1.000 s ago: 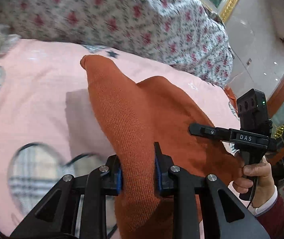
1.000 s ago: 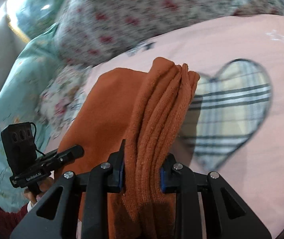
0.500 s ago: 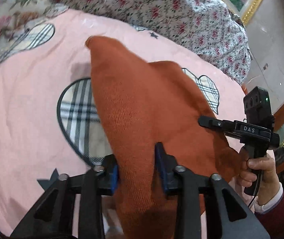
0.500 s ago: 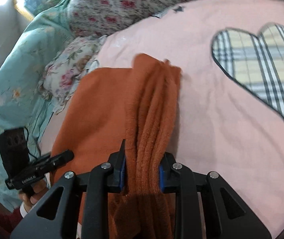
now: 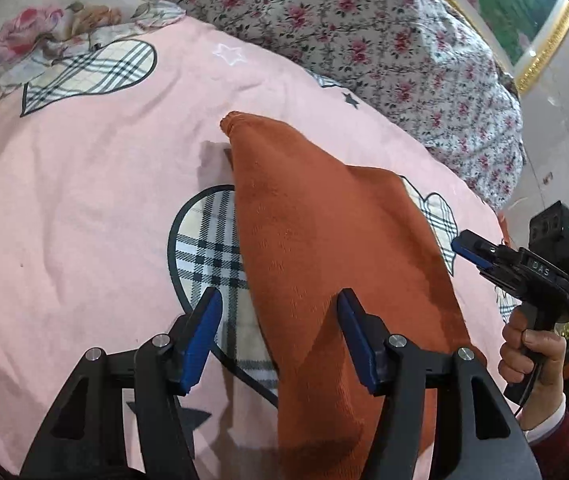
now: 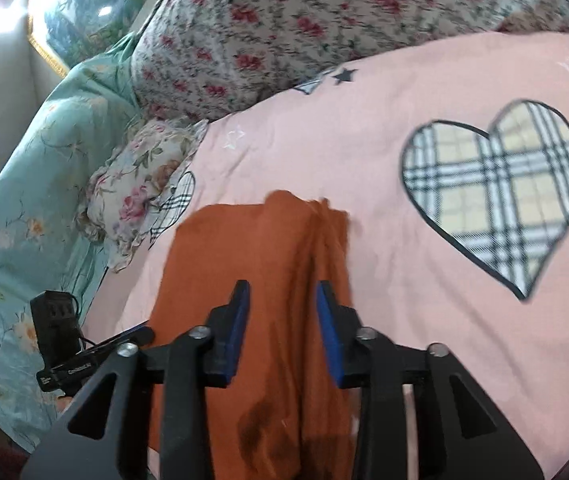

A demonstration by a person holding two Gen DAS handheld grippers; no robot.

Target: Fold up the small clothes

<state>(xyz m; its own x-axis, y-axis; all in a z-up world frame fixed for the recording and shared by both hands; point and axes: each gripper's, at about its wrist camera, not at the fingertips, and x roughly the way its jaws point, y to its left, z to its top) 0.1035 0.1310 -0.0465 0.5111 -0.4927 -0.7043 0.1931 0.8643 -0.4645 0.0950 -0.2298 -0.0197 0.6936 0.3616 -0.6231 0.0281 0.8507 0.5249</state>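
Fold laid on bedspread (image 5: 84, 208); left gripper (image 5: 280, 336) and right gripper (image 6: 282, 332) both spread apart over orange garment (image 5: 324, 248), gripping nothing. Next: probably regrip an edge for another fold.

Garment (image 5: 324, 264) on bedcover (image 5: 84, 208); quilt (image 5: 364, 32) behind; pillow (image 6: 140, 168) left.

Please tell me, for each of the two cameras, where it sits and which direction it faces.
Left wrist: sits behind the left tool, open, facing forward over the orange garment on the pink bedsheet; right tool and its hand show.
Right wrist: sits behind the right tool, open, facing the same garment; left tool at lower left.
Shared: garment, bedsheet, floral quilt.
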